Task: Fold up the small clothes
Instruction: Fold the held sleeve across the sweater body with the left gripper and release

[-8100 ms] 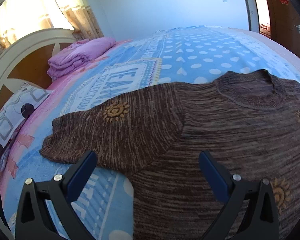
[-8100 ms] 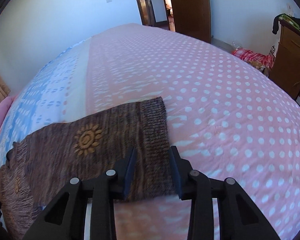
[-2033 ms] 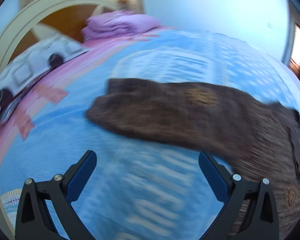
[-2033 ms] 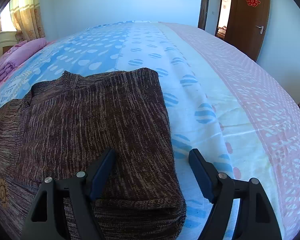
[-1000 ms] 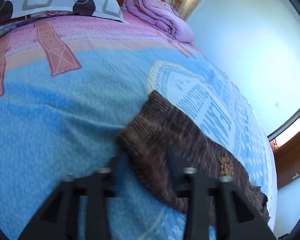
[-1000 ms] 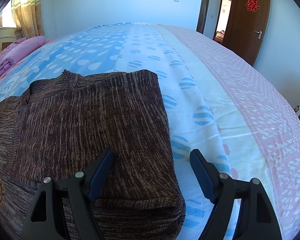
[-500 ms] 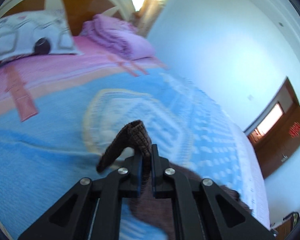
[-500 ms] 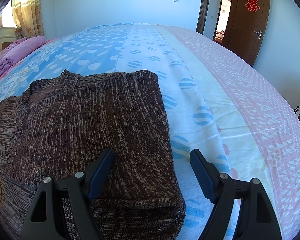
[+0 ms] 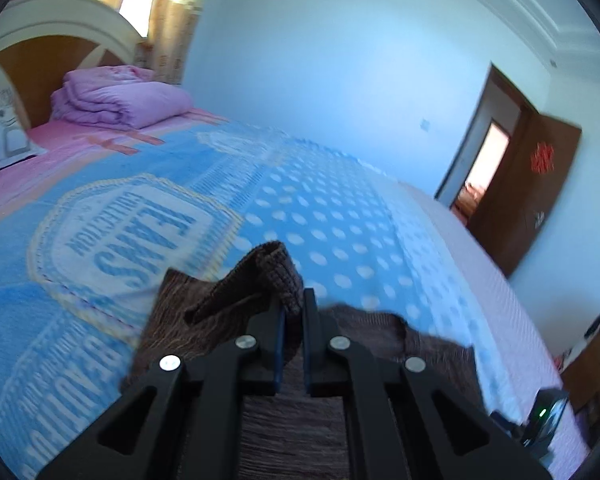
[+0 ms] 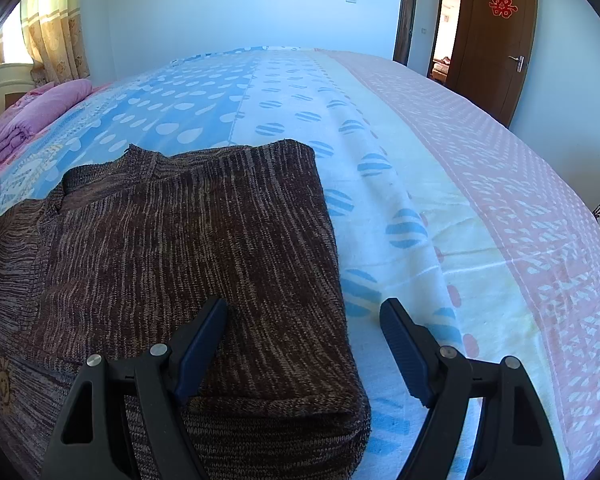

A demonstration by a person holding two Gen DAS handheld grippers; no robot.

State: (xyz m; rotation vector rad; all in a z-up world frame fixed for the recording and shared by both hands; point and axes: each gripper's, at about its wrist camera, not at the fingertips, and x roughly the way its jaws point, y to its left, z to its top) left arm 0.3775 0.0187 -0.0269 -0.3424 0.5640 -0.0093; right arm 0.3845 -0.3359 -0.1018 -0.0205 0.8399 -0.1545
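A brown knitted sweater (image 10: 172,248) lies on the bed, its right sleeve folded flat over the body. My left gripper (image 9: 292,308) is shut on the cuff of the left sleeve (image 9: 272,268) and holds it lifted above the sweater body (image 9: 292,432). My right gripper (image 10: 304,320) is open and empty, low over the sweater's folded right edge; its left finger (image 10: 200,344) is above the knit, its right finger (image 10: 404,344) above the blanket.
The bed carries a blue, white and pink patterned blanket (image 10: 420,160). A folded purple quilt (image 9: 116,96) and a headboard (image 9: 40,40) are at the bed's head. A brown door (image 10: 496,36) stands open beyond. A dresser (image 9: 592,368) is at the right.
My left gripper closed on the sleeve cuff, lifted it and carried it over the sweater body. My right gripper has stayed still and open.
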